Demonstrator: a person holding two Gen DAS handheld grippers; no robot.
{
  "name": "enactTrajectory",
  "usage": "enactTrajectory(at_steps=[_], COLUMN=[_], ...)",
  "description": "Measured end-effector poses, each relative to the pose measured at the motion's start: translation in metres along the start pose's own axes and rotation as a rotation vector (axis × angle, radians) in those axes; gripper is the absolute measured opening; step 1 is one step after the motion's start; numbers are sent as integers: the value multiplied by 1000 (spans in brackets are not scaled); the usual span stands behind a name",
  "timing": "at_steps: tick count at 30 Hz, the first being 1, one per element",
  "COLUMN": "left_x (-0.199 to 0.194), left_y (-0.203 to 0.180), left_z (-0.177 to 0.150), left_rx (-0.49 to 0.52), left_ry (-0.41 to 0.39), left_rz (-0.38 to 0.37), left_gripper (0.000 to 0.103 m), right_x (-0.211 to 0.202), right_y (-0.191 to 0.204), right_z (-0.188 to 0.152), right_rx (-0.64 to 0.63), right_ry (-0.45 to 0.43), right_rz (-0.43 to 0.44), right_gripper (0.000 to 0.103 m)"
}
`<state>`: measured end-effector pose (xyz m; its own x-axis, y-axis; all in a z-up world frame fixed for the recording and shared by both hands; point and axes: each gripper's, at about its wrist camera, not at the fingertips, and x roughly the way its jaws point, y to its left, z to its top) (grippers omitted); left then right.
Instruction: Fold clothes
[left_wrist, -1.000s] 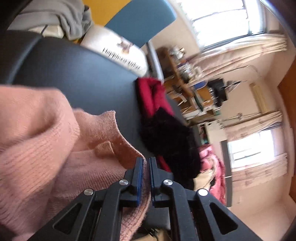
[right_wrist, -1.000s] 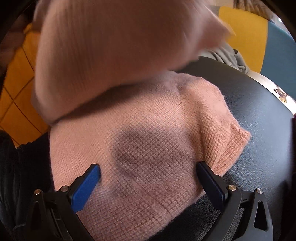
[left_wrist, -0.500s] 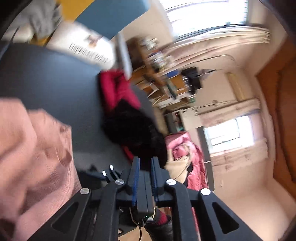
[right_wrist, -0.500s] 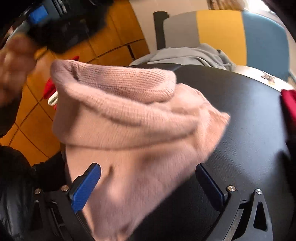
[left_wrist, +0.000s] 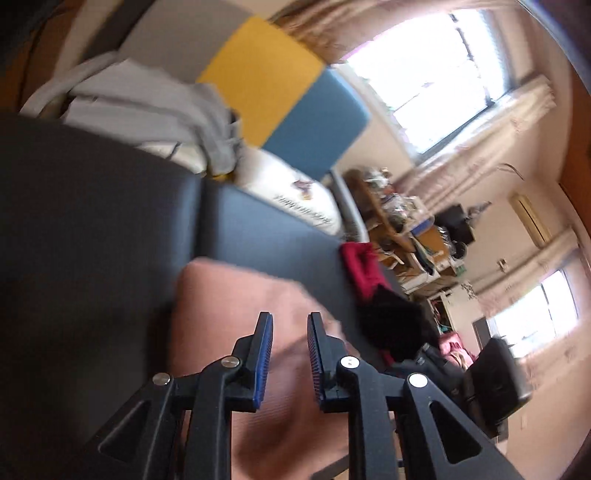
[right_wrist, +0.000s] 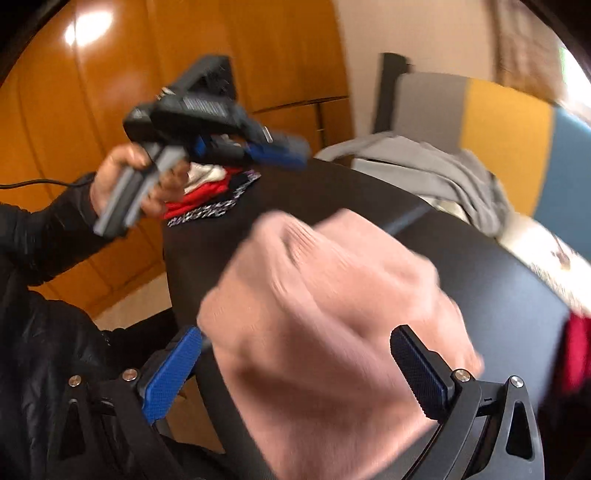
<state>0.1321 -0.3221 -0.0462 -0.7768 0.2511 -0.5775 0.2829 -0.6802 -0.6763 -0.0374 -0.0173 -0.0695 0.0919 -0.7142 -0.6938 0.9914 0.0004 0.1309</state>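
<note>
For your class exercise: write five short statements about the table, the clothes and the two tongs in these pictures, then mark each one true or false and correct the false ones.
1. The pink sweater lies on a black table. True.
2. The left tongs clamp the sweater. False: they stand slightly apart with nothing gripped.
3. The right tongs are wide open. True.
4. A grey garment lies beyond the table. True.
5. The chair back is green. False: grey, yellow and blue.

Our left tool (left_wrist: 290, 319) and right tool (right_wrist: 295, 345) are black frames with silver screws and ribbed blue pads (right_wrist: 168, 373). We wear a black padded jacket sleeve (right_wrist: 48, 236); a thin black cable (right_wrist: 33, 183) trails behind.
</note>
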Motion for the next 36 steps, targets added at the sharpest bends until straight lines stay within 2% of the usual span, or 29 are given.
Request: enactTrajectory(at_steps=[2, 5, 6, 7, 8, 9, 13, 15, 18, 20, 21, 22, 23, 24, 25, 27, 29, 33, 36], left_x=[8, 28, 32, 36, 40, 44, 58, 64, 69, 63, 60, 57, 55, 50, 46, 39, 32, 25, 20], left_y=[19, 23, 21, 18, 16, 13, 4, -1, -8, -12, -15, -18, -19, -19, -18, -17, -16, -8, -2], left_z=[-11, -23, -27, -30, -34, -38, -55, -65, -78, -84, -86, -88, -90, -92, -93, -98, -103, -112, -116], left_rx=[-27, -1, 12, 24, 36, 49, 107, 124, 136, 156, 175, 191, 196, 198, 201, 211, 222, 204, 182], left_ry=[28, 68, 80, 92, 103, 115, 156, 181, 193, 185, 176, 164, 156, 146, 137, 122, 107, 106, 102], left_rz=[-10, 11, -1, -12, -24, -35, -82, -104, -134, -142, -134, -118, -115, -121, -126, -127, -129, -131, -140], left_gripper=[17, 17, 17, 17, 17, 19, 19, 19, 19, 19, 20, 20, 20, 20, 20, 20, 20, 20, 20], right_x=[28, 68, 77, 85, 86, 82, 50, 40, 22, 4, -5, -16, -27, -37, -48, -62, -63, -17, 28], right_y=[1, -11, -14, -16, -18, -15, -3, -5, -17, -22, -23, -23, -23, -24, -26, -36, -54, -85, -116], right_z=[21, 31, 31, 30, 26, 20, -27, -64, -117, -132, -136, -134, -131, -125, -118, -103, -88, -65, -58], right_rx=[-26, 43, 77, 112, 142, 146, 188, 258, 456, 569, 611, 628, 642, 642, 644, 669, 717, 827, 998], right_ry=[77, 226, 271, 312, 332, 343, 362, 393, 322, 223, 177, 129, 82, 40, -18, -115, -180, -211, -193], right_rz=[59, 176, 198, 217, 225, 226, 193, 121, 107, 111, 117, 129, 139, 135, 131, 139, 156, 198, 219], right_gripper=[103, 98, 74, 36, 20, 12, 12, 12, 13, 17, 24, 43, 59, 85, 91, 91, 96, 97, 97])
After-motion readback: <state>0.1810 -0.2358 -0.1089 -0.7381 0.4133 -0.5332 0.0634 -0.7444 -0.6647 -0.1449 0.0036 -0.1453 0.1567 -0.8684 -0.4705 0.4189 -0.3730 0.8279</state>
